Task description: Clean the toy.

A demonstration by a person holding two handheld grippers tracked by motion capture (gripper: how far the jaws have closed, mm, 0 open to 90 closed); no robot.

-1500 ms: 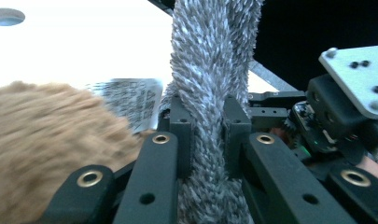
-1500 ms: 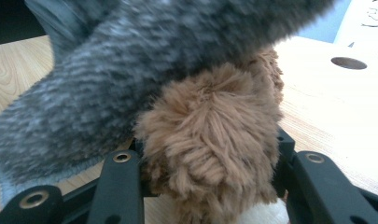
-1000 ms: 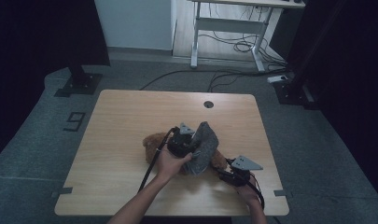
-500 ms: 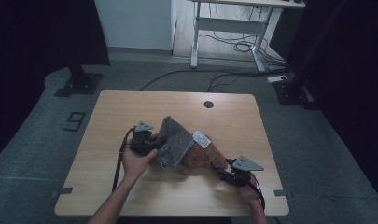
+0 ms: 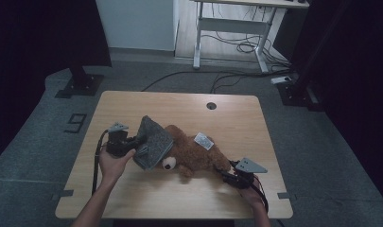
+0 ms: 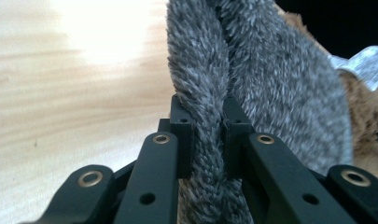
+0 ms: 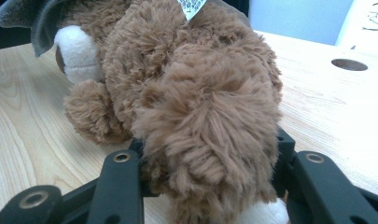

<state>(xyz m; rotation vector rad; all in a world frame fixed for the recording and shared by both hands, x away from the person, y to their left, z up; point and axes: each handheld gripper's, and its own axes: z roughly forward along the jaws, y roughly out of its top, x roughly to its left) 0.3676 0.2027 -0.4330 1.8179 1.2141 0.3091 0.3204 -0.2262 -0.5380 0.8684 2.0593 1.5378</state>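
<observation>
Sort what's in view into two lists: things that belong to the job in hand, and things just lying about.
In the job:
- brown teddy bear
- grey fleece cloth over its head
- left hand-held gripper, shut on the cloth
- right hand-held gripper, clamped on a bear's leg

Lying about:
- white desk frame
- floor cables
- black stand base

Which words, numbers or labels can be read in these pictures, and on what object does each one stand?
"9": a dark numeral marked on the grey floor, left of the table.
White tag on the brown teddy bear: it carries dark print, too small and blurred to read.
The grey cloth, the left gripper and the right gripper show no readable text.
</observation>
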